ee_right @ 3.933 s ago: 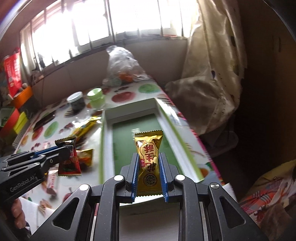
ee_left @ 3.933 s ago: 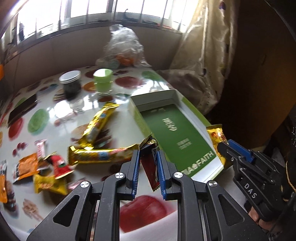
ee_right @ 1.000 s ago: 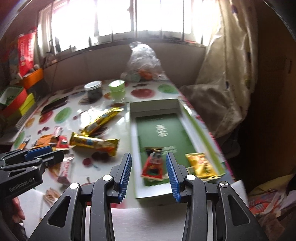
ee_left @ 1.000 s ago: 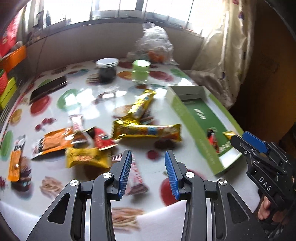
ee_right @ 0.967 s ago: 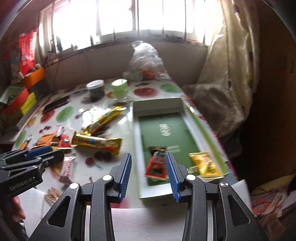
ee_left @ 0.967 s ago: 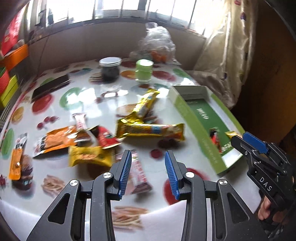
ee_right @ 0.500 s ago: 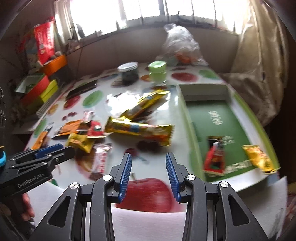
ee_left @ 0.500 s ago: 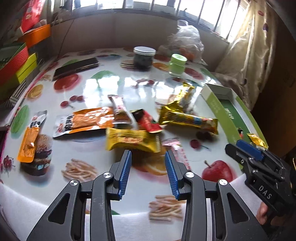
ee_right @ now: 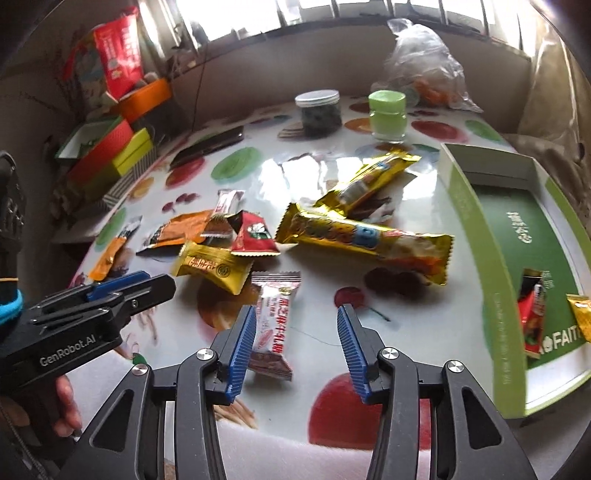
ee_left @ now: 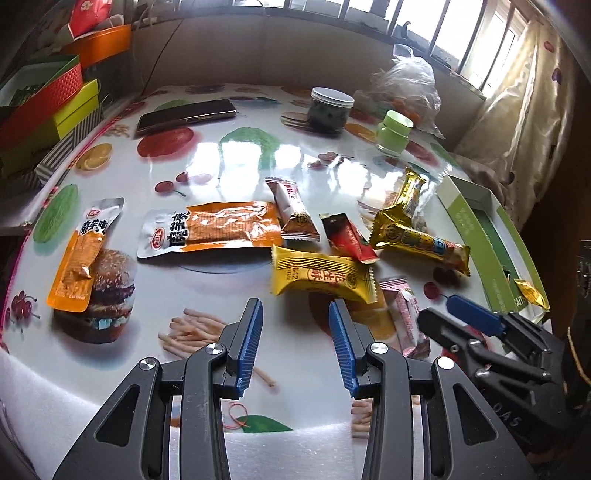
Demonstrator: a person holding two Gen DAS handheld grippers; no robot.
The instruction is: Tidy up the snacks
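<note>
Glossy fruit-print tablecloth (ee_left: pixel 229 155) beneath bright windows (ee_left: pixel 443 26)

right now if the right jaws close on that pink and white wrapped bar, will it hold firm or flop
The pink-and-white bar looks like a small, flat sealed packet, so probably light with some firmness. Its glossy film may slip on the shiny tablecloth. The crimped ends would likely just crumple.

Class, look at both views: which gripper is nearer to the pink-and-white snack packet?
Right. The right gripper hangs just over the pink-and-white packet, its left pad beside it. The left gripper hovers further left, by the yellow packet.
</note>
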